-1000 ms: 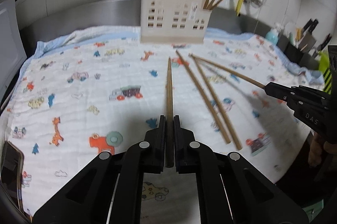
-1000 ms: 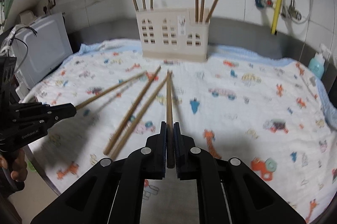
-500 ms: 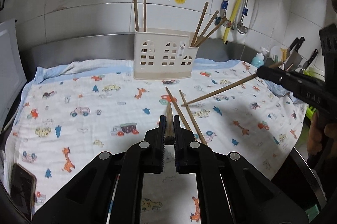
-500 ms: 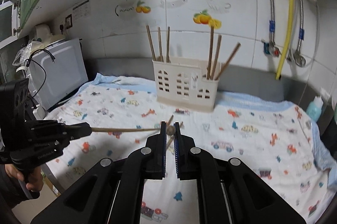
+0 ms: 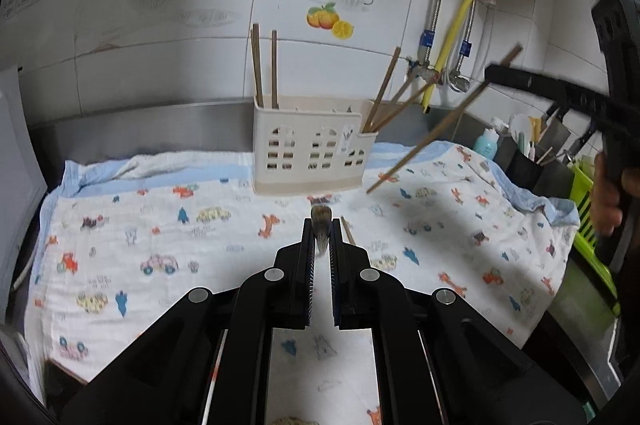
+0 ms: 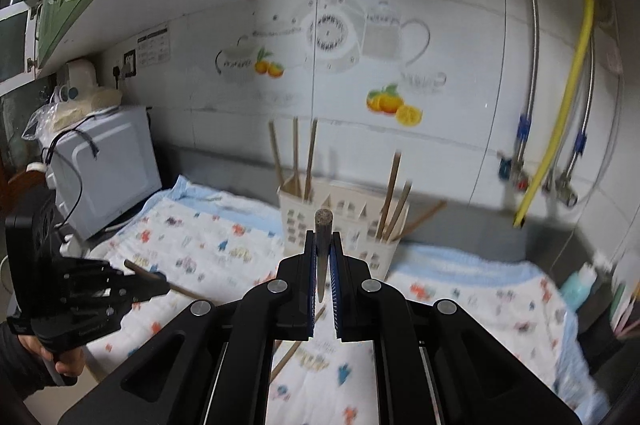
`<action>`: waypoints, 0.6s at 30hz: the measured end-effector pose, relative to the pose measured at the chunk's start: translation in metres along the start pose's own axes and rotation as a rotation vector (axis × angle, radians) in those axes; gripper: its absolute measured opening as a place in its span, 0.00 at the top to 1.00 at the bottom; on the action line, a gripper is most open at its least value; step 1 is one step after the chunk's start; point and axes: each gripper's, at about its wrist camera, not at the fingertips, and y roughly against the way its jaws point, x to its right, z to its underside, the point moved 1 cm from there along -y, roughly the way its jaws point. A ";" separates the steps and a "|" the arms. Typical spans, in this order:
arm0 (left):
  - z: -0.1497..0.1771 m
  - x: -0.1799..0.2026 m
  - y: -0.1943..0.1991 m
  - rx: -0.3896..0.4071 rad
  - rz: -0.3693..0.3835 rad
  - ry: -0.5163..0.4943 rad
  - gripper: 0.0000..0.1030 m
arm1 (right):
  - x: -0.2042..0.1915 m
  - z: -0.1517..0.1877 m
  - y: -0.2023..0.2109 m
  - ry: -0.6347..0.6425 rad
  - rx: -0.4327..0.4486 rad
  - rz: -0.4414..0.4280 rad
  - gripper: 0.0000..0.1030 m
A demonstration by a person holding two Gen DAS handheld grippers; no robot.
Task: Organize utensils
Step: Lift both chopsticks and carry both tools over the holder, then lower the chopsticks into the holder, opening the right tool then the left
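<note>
Left black two-finger gripper (image 5: 321,225), jaws clamped on a brown wooden chopstick (image 5: 321,221) seen end-on, above the white cartoon-printed cloth (image 5: 160,233). Right black two-finger gripper (image 6: 322,239), likewise closed on a second wooden chopstick (image 6: 323,225), its shaft slanting in the air just right of the cream perforated plastic utensil holder (image 5: 312,149). The holder, at the cloth's far edge, contains upright chopsticks in its left and right compartments. One loose chopstick (image 5: 347,229) lies on the cloth.
</note>
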 end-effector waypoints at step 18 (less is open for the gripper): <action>-0.065 0.008 -0.012 0.053 0.012 -0.072 0.94 | 0.021 -0.083 -0.060 0.114 0.016 0.125 0.94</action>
